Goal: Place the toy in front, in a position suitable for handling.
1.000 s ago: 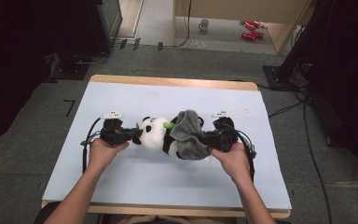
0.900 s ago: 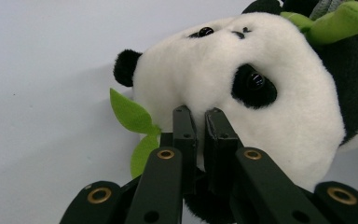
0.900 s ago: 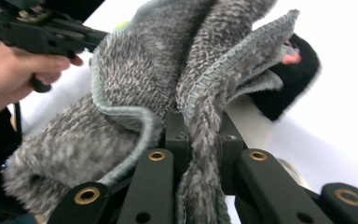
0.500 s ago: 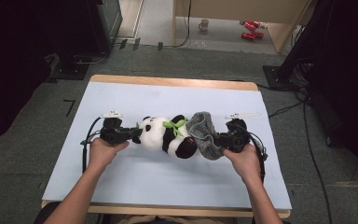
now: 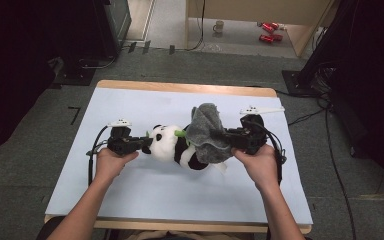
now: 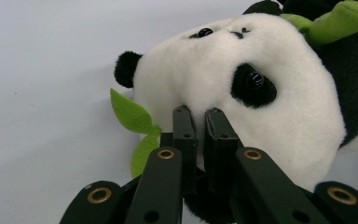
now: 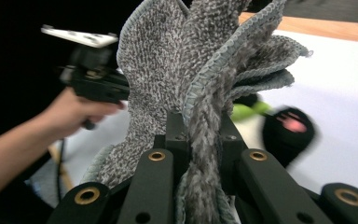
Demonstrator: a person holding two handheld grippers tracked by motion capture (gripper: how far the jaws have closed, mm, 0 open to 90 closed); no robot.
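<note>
A black-and-white panda plush point(image 5: 167, 145) lies on its side in the middle of the pale blue mat point(image 5: 130, 200). It has a green leaf point(image 6: 130, 114) by its head. My left gripper point(image 5: 144, 145) point(image 6: 198, 116) is shut on the plush at the head, its jaws pinched into the white fur. A grey towel cloth point(image 5: 206, 131) point(image 7: 168, 60) stands bunched up over the panda's body. My right gripper point(image 5: 219, 134) point(image 7: 200, 123) is shut on a fold of that cloth. In the right gripper view a black paw with a pink pad point(image 7: 289, 125) shows behind the cloth.
The mat covers a wooden table point(image 5: 180, 88). On the floor beyond stand a mug point(image 5: 220, 25), red objects point(image 5: 267, 31) and a wooden cabinet point(image 5: 250, 10). Cables point(image 5: 325, 125) trail off the table's right side. Dark equipment point(image 5: 105, 25) stands at the back left.
The right gripper has lifted the grey cloth, which now stands higher over the panda's body. The left hand and the panda's head stayed put.
</note>
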